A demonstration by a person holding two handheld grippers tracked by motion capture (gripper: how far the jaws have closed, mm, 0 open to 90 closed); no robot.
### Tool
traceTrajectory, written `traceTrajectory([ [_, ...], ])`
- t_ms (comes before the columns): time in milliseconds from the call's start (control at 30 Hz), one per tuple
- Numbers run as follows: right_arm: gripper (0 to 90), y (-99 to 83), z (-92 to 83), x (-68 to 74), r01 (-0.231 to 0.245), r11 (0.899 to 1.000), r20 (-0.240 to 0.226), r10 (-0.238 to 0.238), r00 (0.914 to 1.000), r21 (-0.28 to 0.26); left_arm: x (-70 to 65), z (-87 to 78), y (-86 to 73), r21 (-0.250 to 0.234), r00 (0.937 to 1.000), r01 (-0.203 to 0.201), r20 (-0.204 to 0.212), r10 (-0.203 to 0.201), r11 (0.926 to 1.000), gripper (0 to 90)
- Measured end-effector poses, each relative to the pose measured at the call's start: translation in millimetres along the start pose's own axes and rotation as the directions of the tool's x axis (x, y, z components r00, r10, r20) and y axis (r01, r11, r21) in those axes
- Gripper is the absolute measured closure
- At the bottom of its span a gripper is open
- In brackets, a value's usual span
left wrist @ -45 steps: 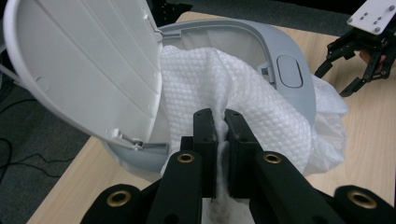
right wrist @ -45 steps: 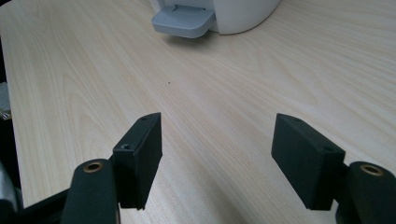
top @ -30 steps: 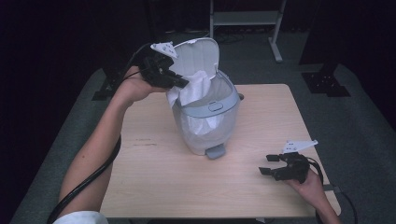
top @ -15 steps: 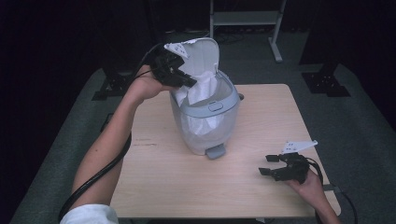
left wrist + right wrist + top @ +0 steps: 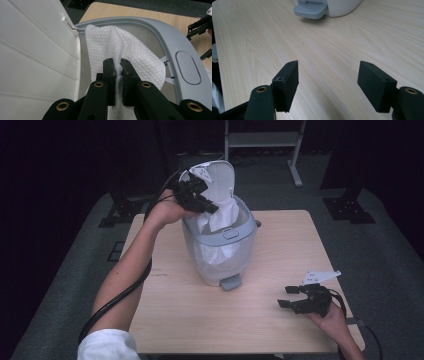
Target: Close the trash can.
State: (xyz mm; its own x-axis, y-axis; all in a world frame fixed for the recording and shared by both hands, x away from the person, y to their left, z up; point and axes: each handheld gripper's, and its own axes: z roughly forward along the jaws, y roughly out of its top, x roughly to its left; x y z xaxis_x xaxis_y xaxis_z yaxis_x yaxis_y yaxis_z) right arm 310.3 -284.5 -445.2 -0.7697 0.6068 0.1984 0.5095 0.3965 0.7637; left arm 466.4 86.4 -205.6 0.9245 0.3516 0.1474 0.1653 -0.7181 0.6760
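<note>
Right, status for you:

- Your left hand-held gripper (image 5: 212, 210) is clamped on the white cloth (image 5: 140, 60); in the left gripper view the two black jaws pinch a fold of it, almost meeting, with the fabric bunched between the pads.
- That cloth is a dimpled white sheet. It sits in the mouth of the bin (image 5: 220, 247), rising above the grey rim (image 5: 160, 32) and spreading to both sides of the jaws.
- In the high view, your left hand-held gripper is over the bin's opening, at the side nearer the lid (image 5: 216, 177), and angled down into it.
- Bin lid stands open, tipped up and back behind the opening. Its ribbed white inner face takes up the left side of the left gripper view (image 5: 35, 57).
- Bin stands upright on the worktop (image 5: 280, 250), towards its far middle, grey pedal (image 5: 231, 282) facing you. A grey oval button (image 5: 231, 233) sits on the front of the rim.
- White liner or cloth also shows through the bin's translucent body; can't tell which.
- Your right hand-held gripper (image 5: 294, 297) is low over the near right corner of the worktop, well apart from the bin, jaws wide and nothing between them.
- Right gripper view: both pads (image 5: 287, 85) stand far apart over bare wood grain, the pedal (image 5: 310, 10) at the top of frame.
- Cable from the left hand-held gripper trails down along your left forearm (image 5: 130, 270).
</note>
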Motion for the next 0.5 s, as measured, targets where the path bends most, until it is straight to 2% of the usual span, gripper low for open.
traceTrajectory([
  [167,32.1,-0.6,-0.4,0.0,-0.003,1.0,0.0,0.003,1.0,0.003,2.6,10.2,-3.8,0.027,1.0,0.009,0.003,-0.009,0.9996,80.8],
  [233,32.1,-0.9,-0.5,0.1,-0.003,1.0,0.0,0.003,1.0,0.002,3.4,13.3,-5.4,0.036,0.9999,0.016,0.003,-0.016,0.9992,76.4],
  [300,32.2,-0.8,-0.7,0.2,-0.004,1.0,-0.001,0.004,1.0,0.003,4.4,16.1,-6.4,0.05,0.9984,0.043,0.035,-0.045,0.9978,67.2],
  [333,32.1,-0.7,-0.7,0.1,-0.003,1.0,-0.002,0.003,1.0,0.002,4.0,17.0,-6.6,0.061,0.9986,0.035,0.039,-0.037,0.9976,64.3],
  [367,32.2,-0.7,-0.6,0.1,-0.002,1.0,-0.002,0.002,1.0,0.002,3.0,17.4,-6.3,0.063,0.9993,0.03,0.021,-0.031,0.9975,62.7],
  [500,32.1,-0.5,0.0,0.9,0.0,1.0,-0.003,0.0,1.0,0.005,3.6,13.9,-4.1,0.042,0.999,0.042,0.013,-0.043,0.9982,58.0],
])
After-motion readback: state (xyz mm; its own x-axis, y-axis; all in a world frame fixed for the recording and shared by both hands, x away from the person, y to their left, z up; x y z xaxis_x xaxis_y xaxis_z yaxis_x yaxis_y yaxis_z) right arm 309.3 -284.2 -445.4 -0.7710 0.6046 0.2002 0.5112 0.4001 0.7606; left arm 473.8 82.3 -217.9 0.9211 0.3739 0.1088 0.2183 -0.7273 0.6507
